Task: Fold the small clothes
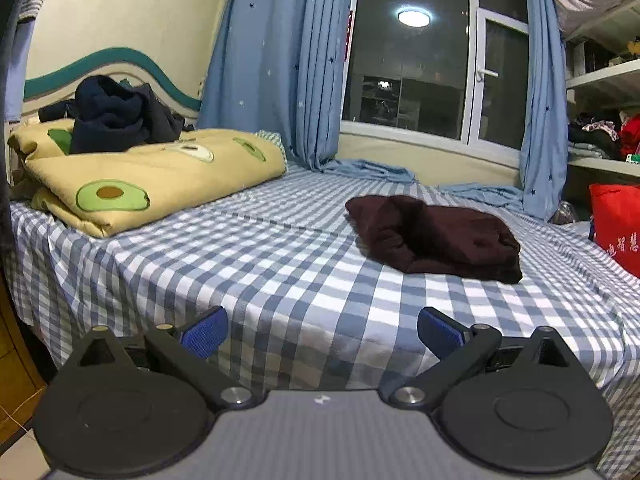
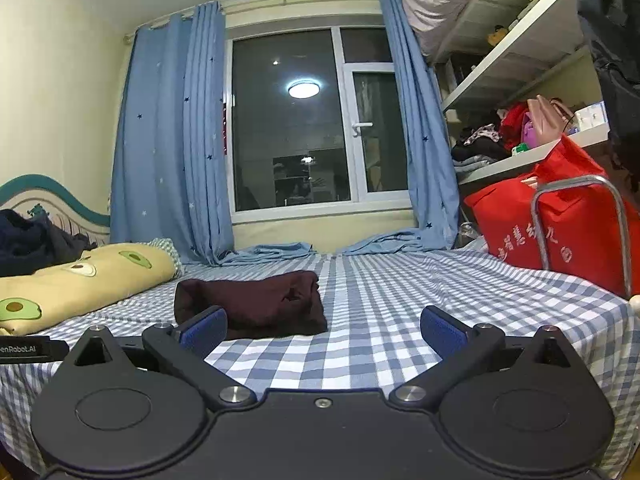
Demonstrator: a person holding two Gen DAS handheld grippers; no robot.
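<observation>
Lying folded on the checked bed (image 2: 380, 280), maroon garment (image 2: 256, 304), long axis seemingly left-right, both tools wide open, empty.

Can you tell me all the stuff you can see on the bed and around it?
dark red garment: one, maroon, folded, lying in the middle of the bed
checked sheet: one, blue and white, covering the bed
avocado quilt: one, yellow with green avocados, folded at the headboard end
dark clothes pile: one heap, navy and black, on top of the quilt
curtains: two, blue with stars, either side of the window
window: one, white frame, dark outside
red bag: one, red, at the bed's right edge by the shelves
shelves: white, on the right, holding clothes and bags
left gripper: jaws open, empty
right gripper: jaws open, empty
</observation>
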